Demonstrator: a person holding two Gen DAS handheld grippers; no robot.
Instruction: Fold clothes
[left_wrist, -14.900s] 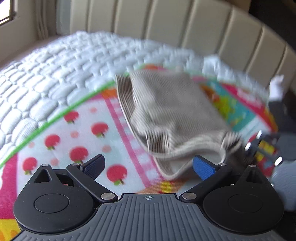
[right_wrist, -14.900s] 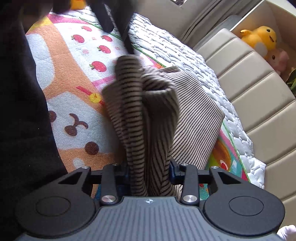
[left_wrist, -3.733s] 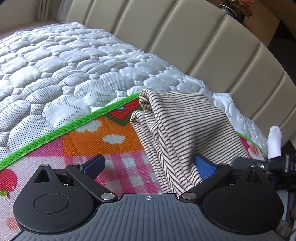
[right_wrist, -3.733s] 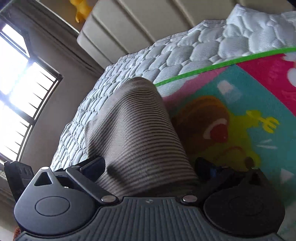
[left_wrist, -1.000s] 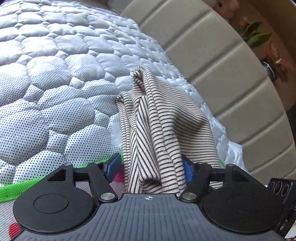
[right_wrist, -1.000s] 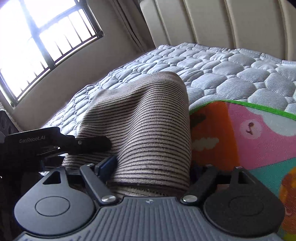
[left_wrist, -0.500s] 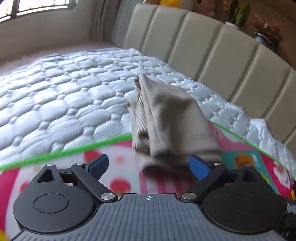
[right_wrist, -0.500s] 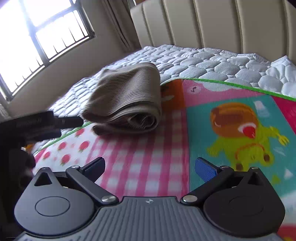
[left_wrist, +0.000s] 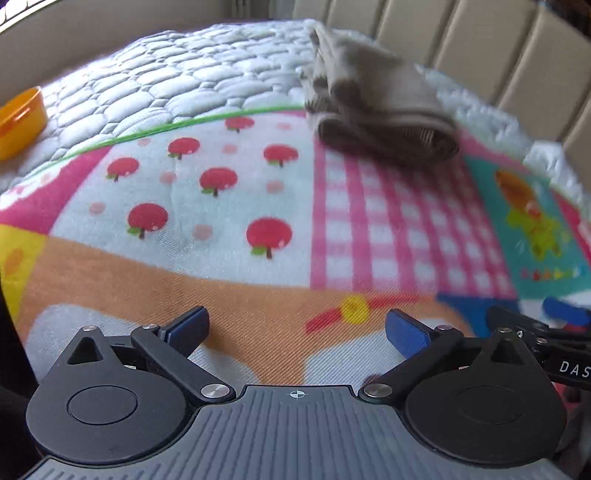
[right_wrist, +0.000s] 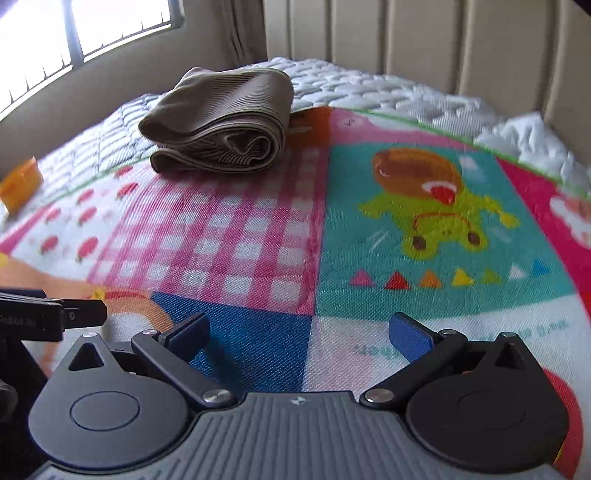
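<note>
While folded garment (right_wrist: 221, 122) lies apart — both hand-held grippers, left (left_wrist: 297, 326) and right (right_wrist: 299, 328), spread, empty.

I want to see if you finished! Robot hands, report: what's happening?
Left gripper open, right gripper open, both empty. Striped garment folded, lying on play mat edge. Nothing blocking.

Count: 1 folded striped garment (right_wrist: 221, 125), 1 patterned play mat (right_wrist: 406, 302), 1 quilted white mattress cover (left_wrist: 184, 74), 1 orange container (left_wrist: 20, 120). 2 grippers: left gripper (left_wrist: 297, 328) & right gripper (right_wrist: 299, 330), each w/ 2 blue pads (right_wrist: 410, 338).
</note>
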